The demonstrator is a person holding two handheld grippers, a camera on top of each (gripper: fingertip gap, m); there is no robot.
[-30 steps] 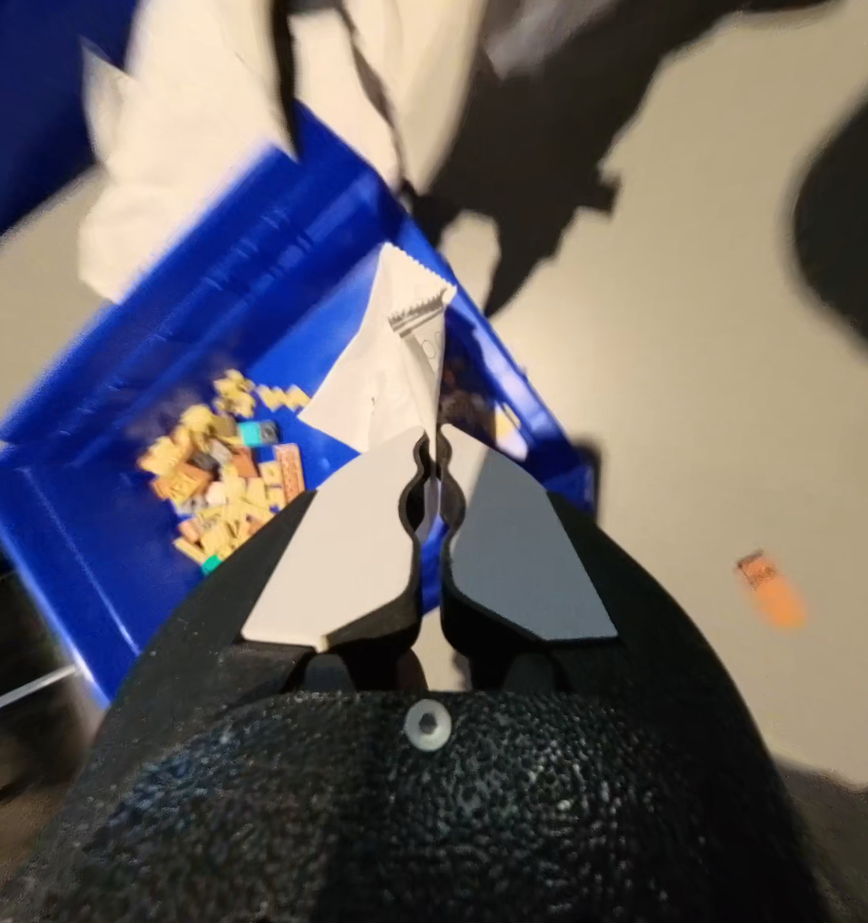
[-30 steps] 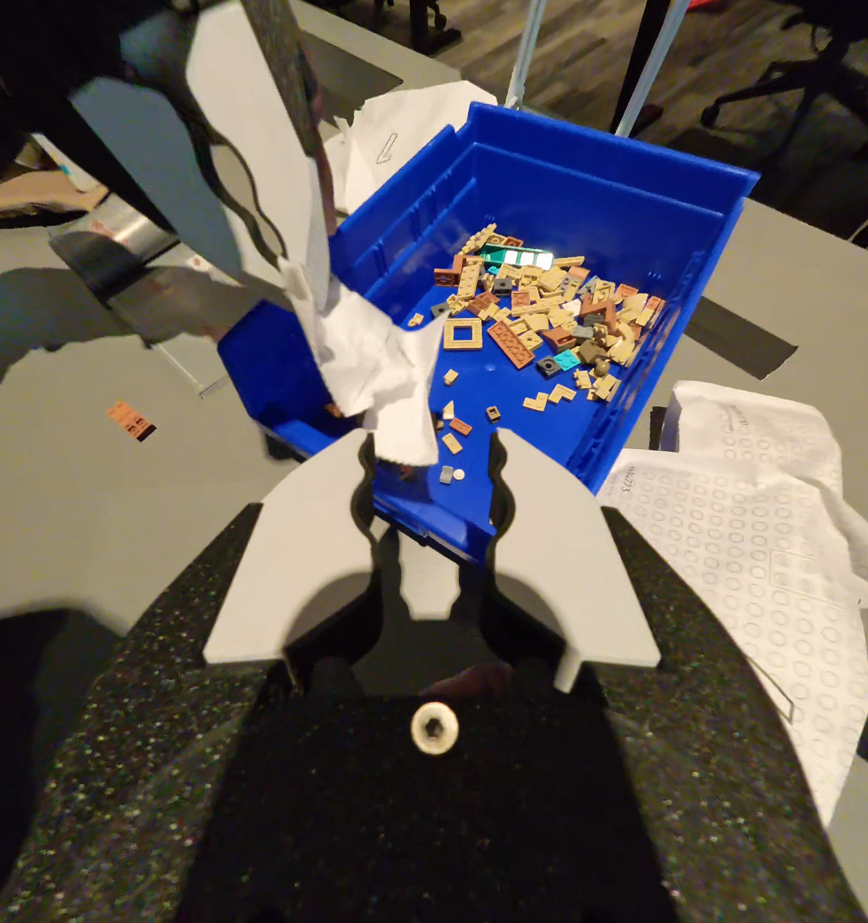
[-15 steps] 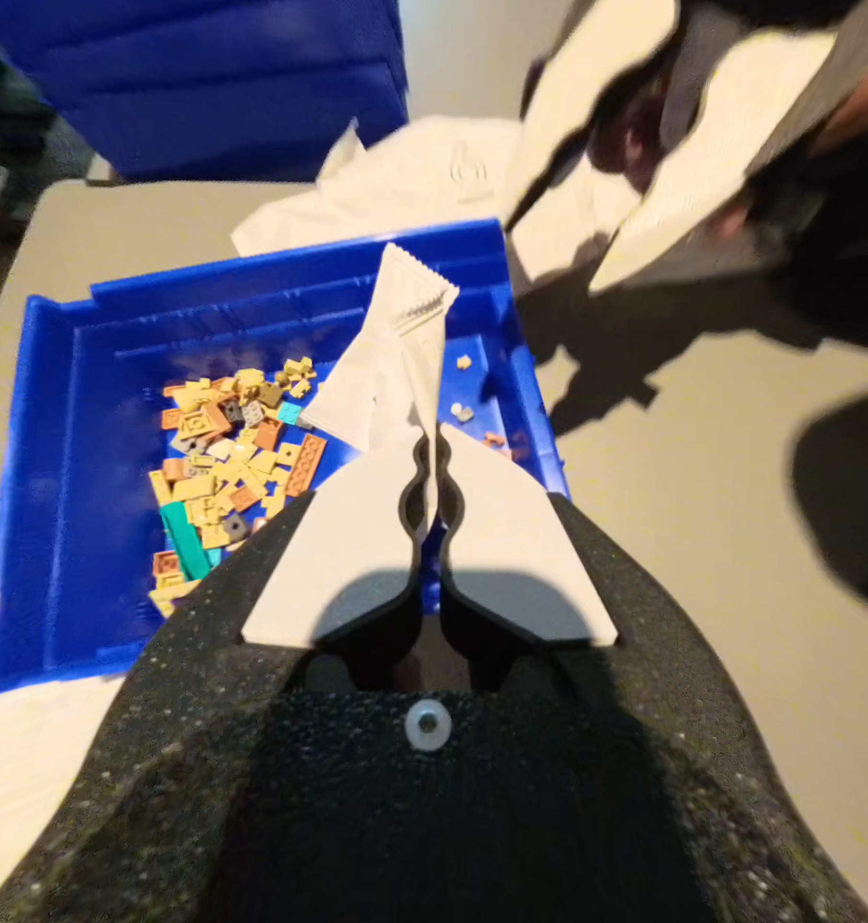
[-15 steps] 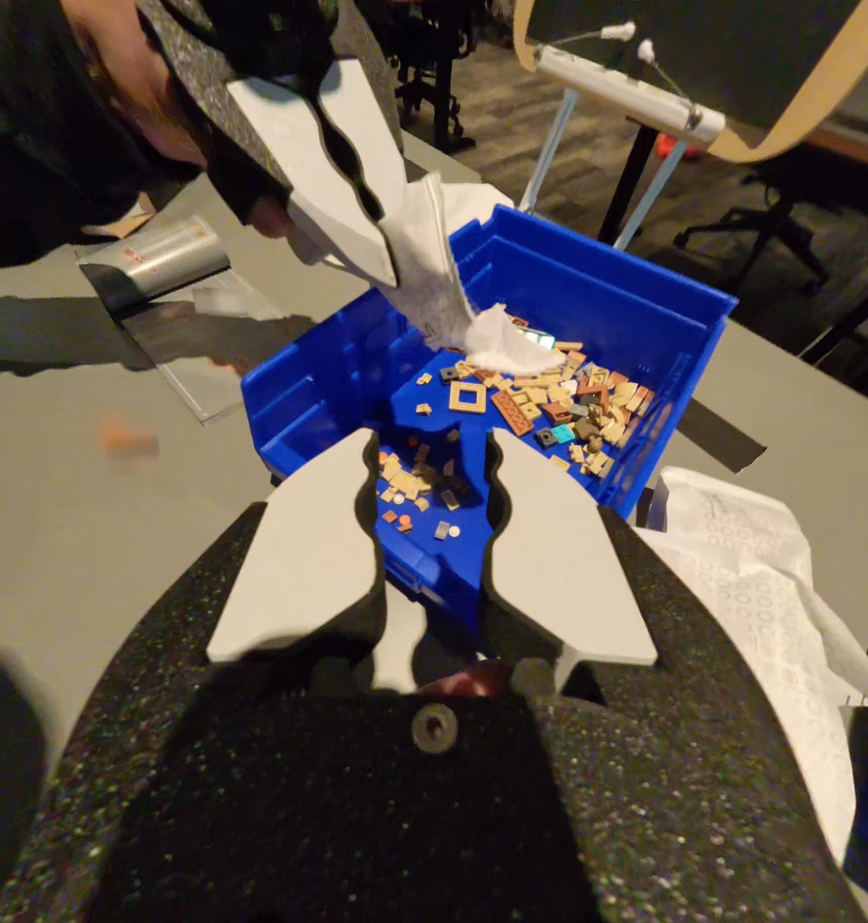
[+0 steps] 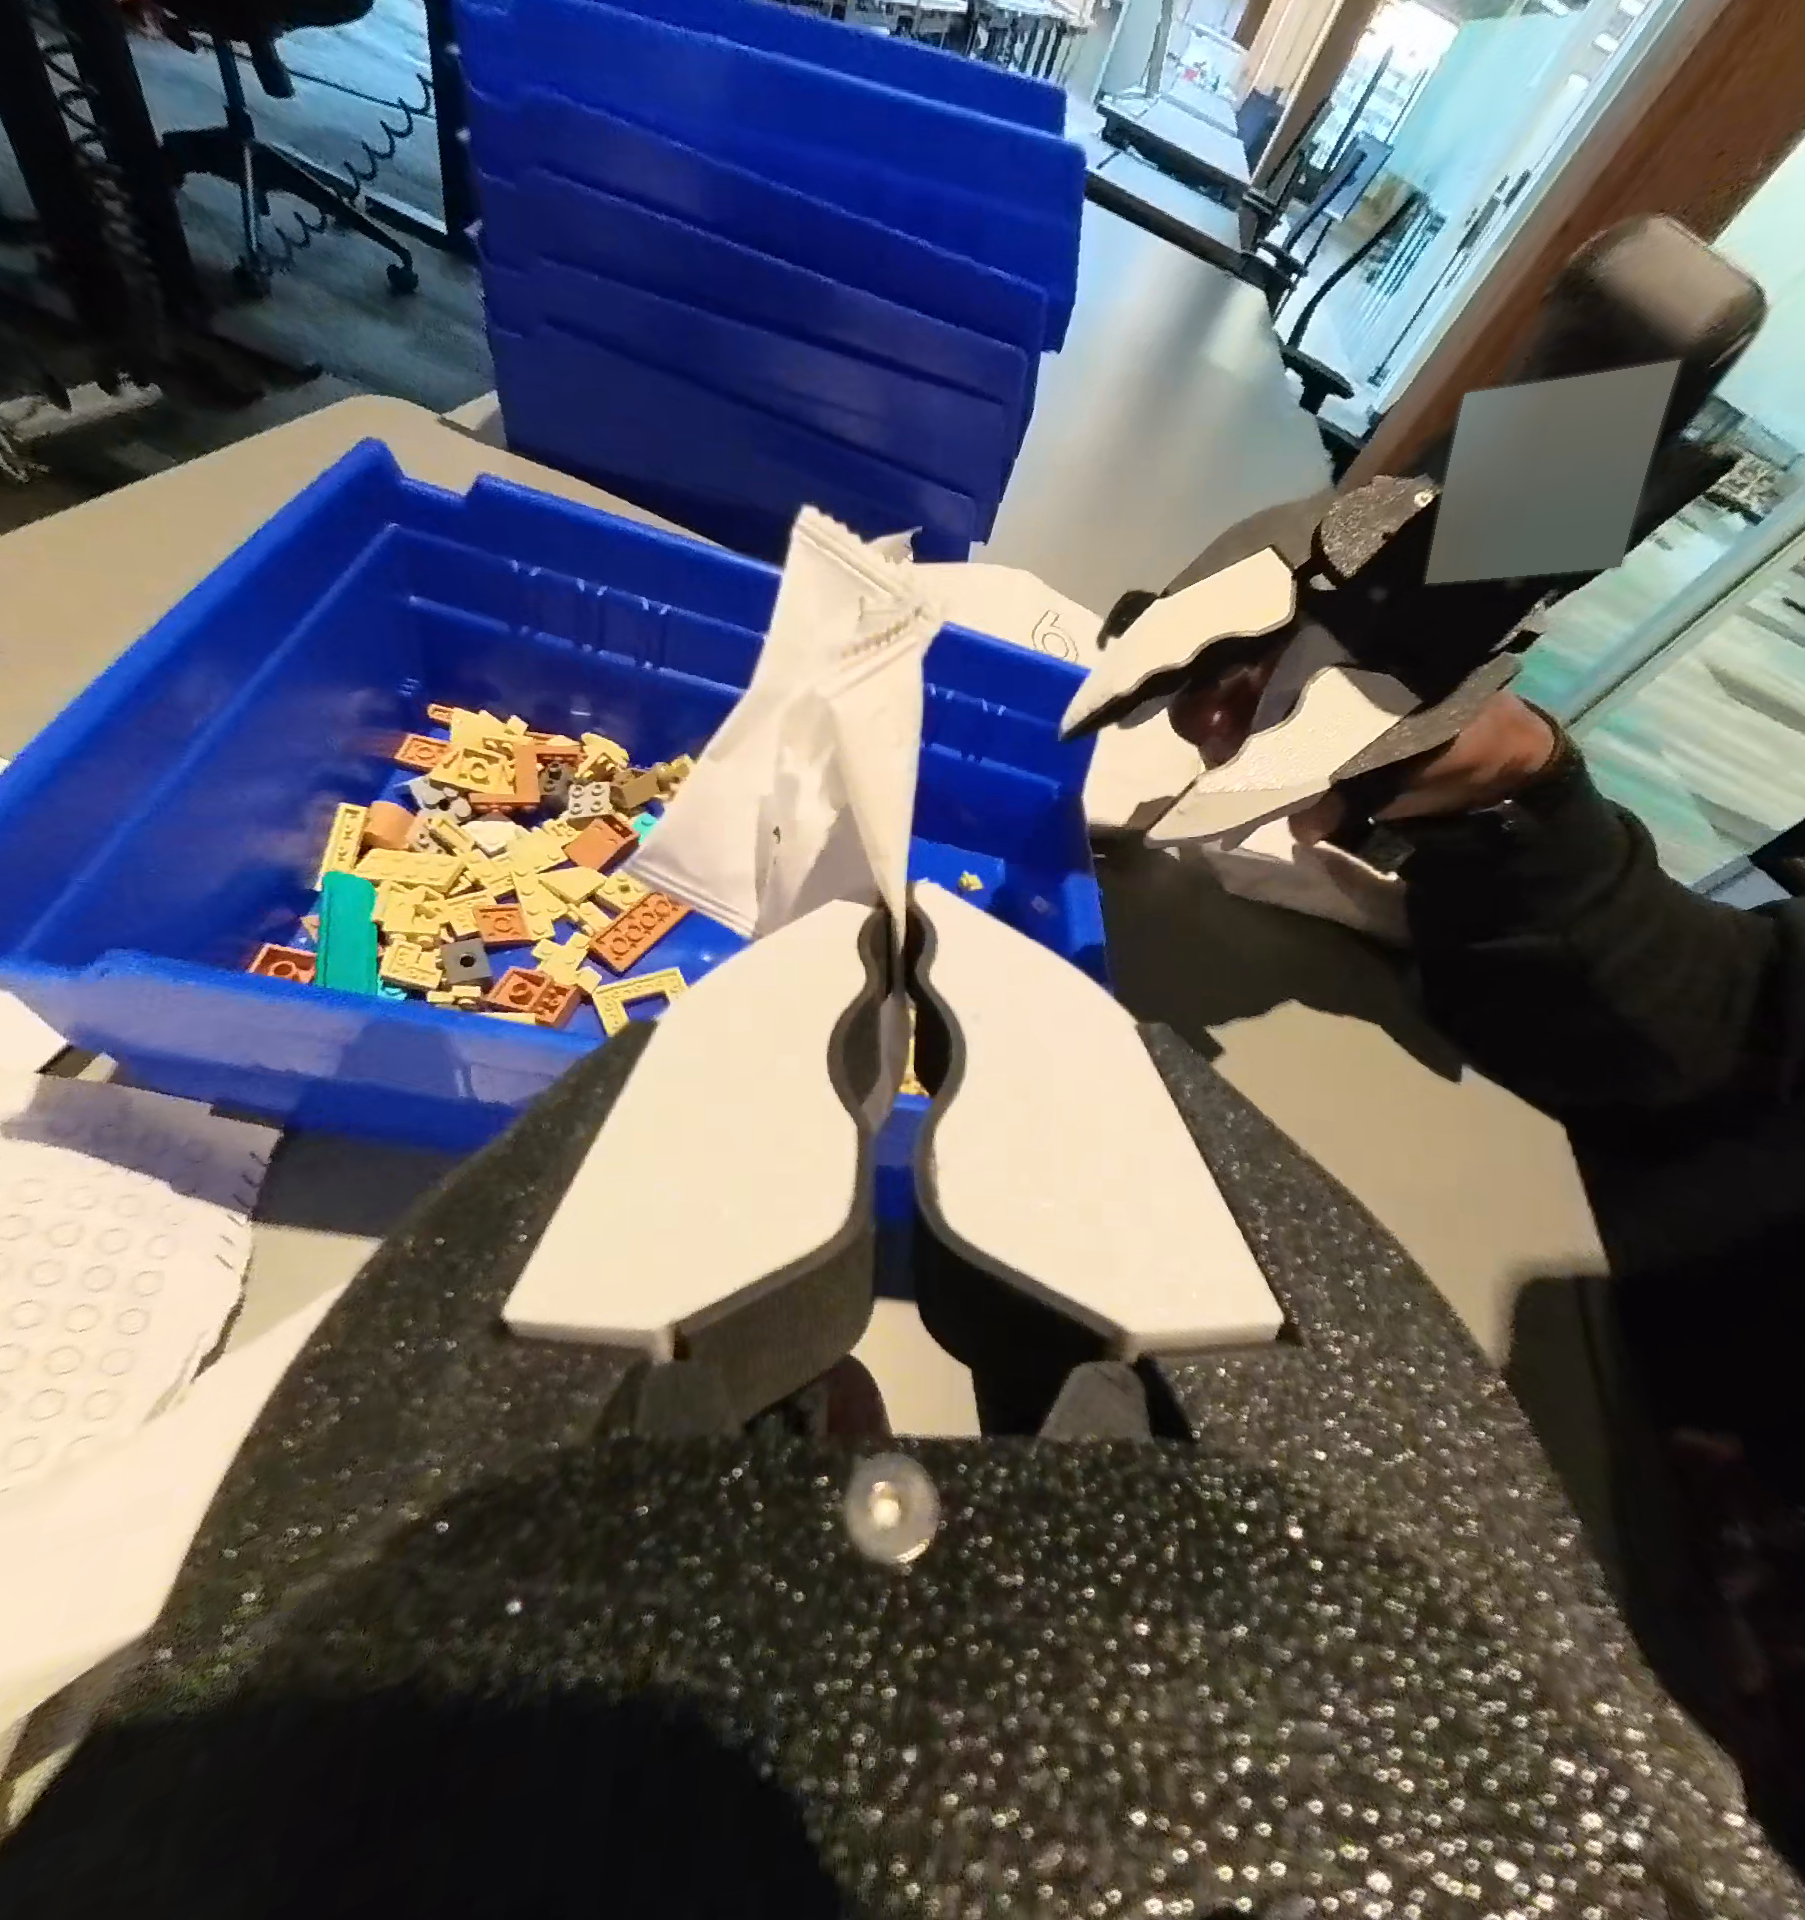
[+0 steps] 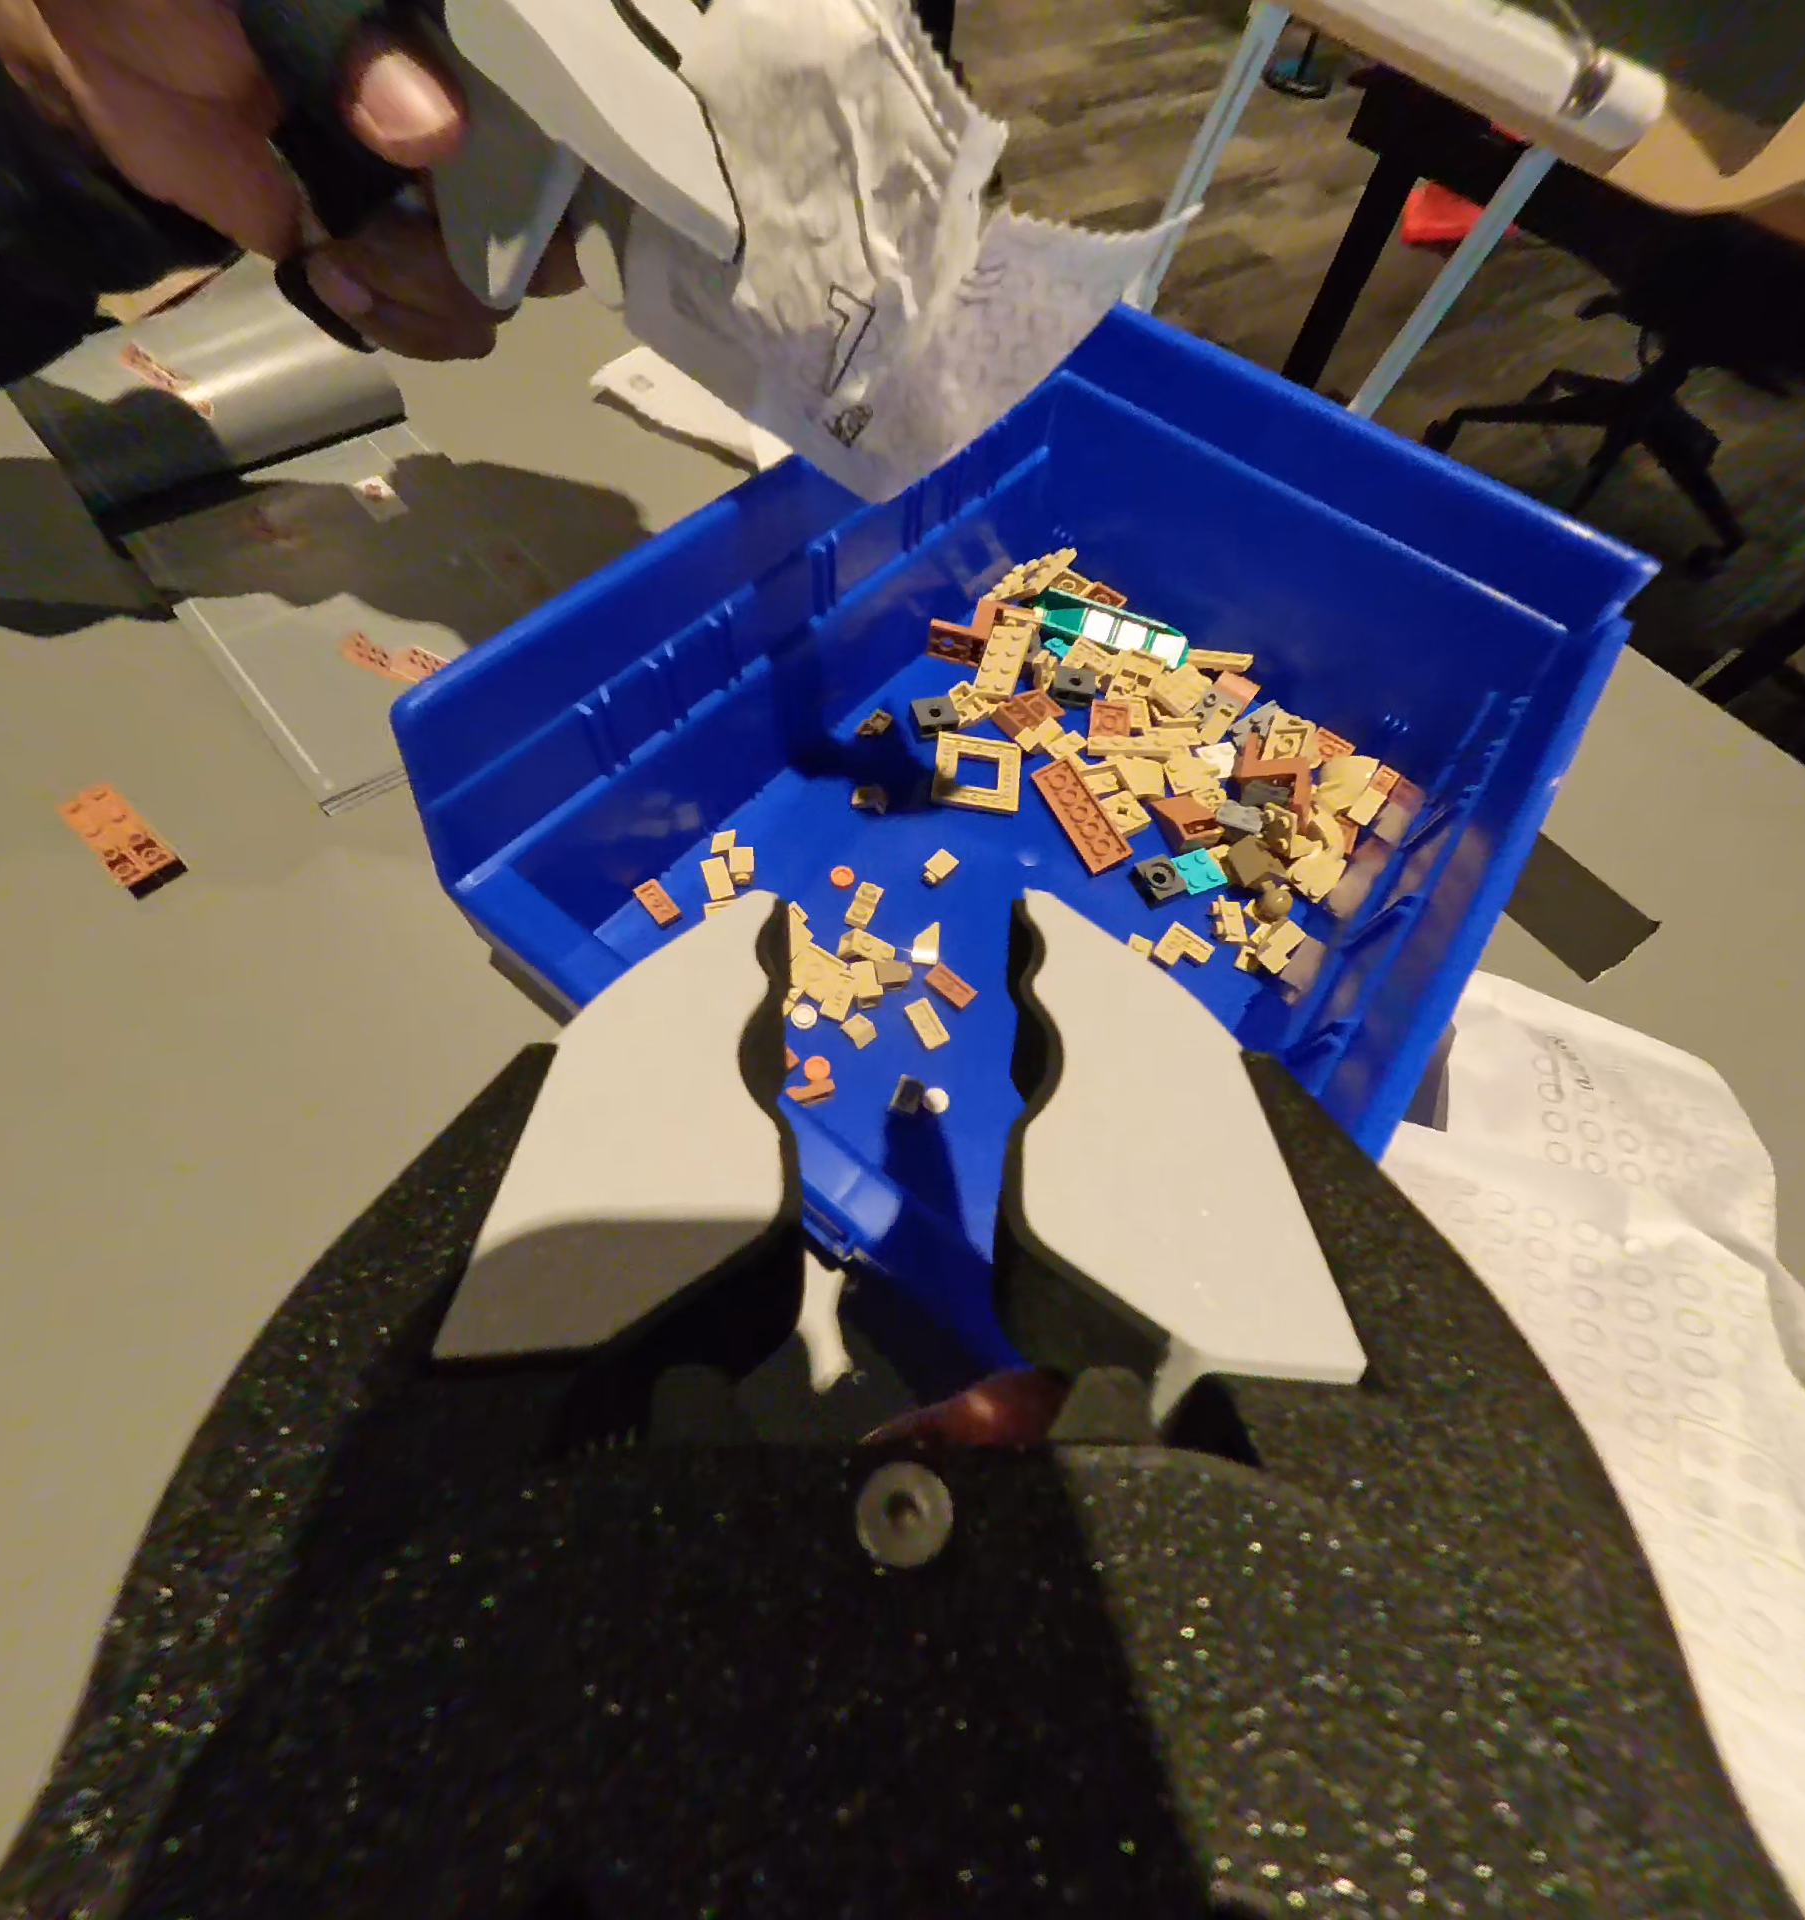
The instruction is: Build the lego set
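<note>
Clearly you have the lego pieces [image 6: 1137, 769] where they can be sorted: they lie loose on the floor of the blue bin [image 6: 1293, 499], a dense heap of tan, brown and grey plates toward the far wall and a thinner scatter of small studs and tiles near the front corner. They are hard, glossy and mostly flat, so they spread instead of stacking, and the bin's ribbed plastic walls keep them from sliding onto the table [image 6: 202, 1039].

Your left gripper [image 5: 900, 920] has its jaws pressed together on the lower edge of the white paper bag [image 5: 825, 769], which you hold up above the bin, probably so anything left inside drops in. The bag is thin, creased, embossed with small circles and serrated along its sealed end; it looks limp and emptied.

Your right gripper [image 6: 898, 909] hangs over the bin's near corner with its jaws apart and nothing between them, seemingly ready to pick.

Outward, more embossed white bags [image 6: 1656, 1299] lie crumpled beside the bin, an orange-brown brick [image 6: 124, 836] sits alone on the grey table, and stacked blue bins [image 5: 773, 260] stand behind.
</note>
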